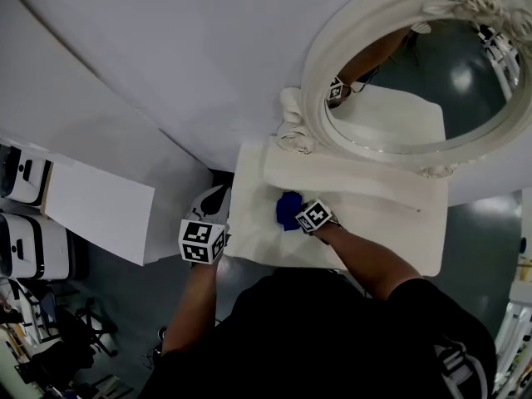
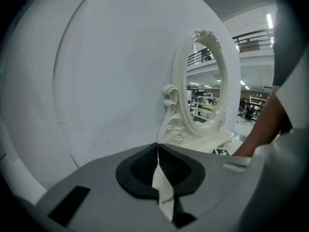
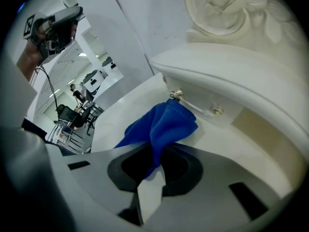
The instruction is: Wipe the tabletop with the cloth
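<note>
Our right tool (image 3: 153,164) clamps the crumpled blue fabric cloth (image 3: 161,124), which fans ahead of its jaws across the white worktop (image 3: 120,111) toward the raised white ledge (image 3: 231,76), far nearer than our closed, empty left tool (image 2: 158,153).

The blue cloth (image 3: 164,124) was a soft, crumpled bunch, pinched at one end between the right gripper's (image 3: 155,164) closed jaws. It fanned out ahead of the jaws and to their left, its folds resting on the white tabletop (image 3: 120,112), which lay flat beneath and beyond the jaws.
</note>
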`<act>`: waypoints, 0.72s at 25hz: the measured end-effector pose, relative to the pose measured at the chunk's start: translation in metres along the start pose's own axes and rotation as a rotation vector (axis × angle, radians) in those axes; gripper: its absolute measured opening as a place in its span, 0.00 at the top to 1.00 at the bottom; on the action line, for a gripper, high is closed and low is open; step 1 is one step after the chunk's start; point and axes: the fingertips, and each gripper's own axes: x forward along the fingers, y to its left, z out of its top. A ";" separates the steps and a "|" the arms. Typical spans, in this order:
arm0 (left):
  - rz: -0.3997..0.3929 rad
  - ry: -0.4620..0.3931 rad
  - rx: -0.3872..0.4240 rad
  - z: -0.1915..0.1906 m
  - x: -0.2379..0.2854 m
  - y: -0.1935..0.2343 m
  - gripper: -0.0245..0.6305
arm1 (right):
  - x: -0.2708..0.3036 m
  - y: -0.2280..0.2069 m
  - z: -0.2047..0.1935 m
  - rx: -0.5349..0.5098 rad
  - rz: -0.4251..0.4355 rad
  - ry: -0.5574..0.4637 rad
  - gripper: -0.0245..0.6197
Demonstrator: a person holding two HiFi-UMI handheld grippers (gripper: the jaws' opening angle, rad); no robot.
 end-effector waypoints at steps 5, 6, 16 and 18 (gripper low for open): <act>-0.055 -0.010 0.029 0.014 0.023 -0.038 0.94 | -0.029 -0.032 -0.038 0.064 -0.046 0.002 0.90; -0.067 -0.011 0.036 0.017 0.028 -0.046 0.94 | -0.035 -0.039 -0.046 0.077 -0.056 0.001 0.90; -0.160 -0.013 0.081 0.040 0.074 -0.126 0.94 | -0.102 -0.100 -0.132 0.194 -0.169 -0.002 0.90; -0.184 -0.014 0.091 0.044 0.085 -0.144 0.94 | -0.116 -0.114 -0.151 0.225 -0.191 -0.005 0.90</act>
